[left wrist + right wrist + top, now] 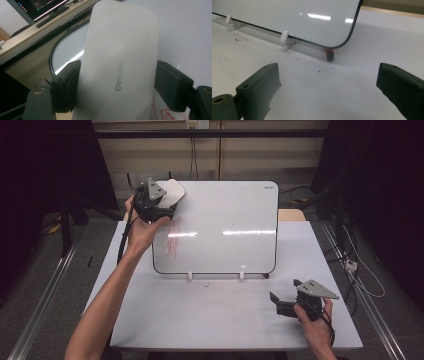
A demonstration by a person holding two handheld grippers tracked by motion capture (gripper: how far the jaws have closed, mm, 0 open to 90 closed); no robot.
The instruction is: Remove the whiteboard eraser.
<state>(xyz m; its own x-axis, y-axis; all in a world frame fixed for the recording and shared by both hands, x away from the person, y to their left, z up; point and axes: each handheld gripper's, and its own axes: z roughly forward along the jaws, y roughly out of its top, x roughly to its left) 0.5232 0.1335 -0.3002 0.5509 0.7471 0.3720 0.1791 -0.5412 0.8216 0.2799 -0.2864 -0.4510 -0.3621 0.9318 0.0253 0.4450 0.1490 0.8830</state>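
The left gripper [159, 200] is closed on the white eraser [120, 62] at the whiteboard's [225, 220] top left corner, and the red scribble [173, 236] lies just below it.

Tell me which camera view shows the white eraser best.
The left gripper view: the eraser sits large between the left gripper's black jaws, which press its sides, with its grey lettering readable. The high view shows it small at the whiteboard's top left corner, partly behind that gripper.
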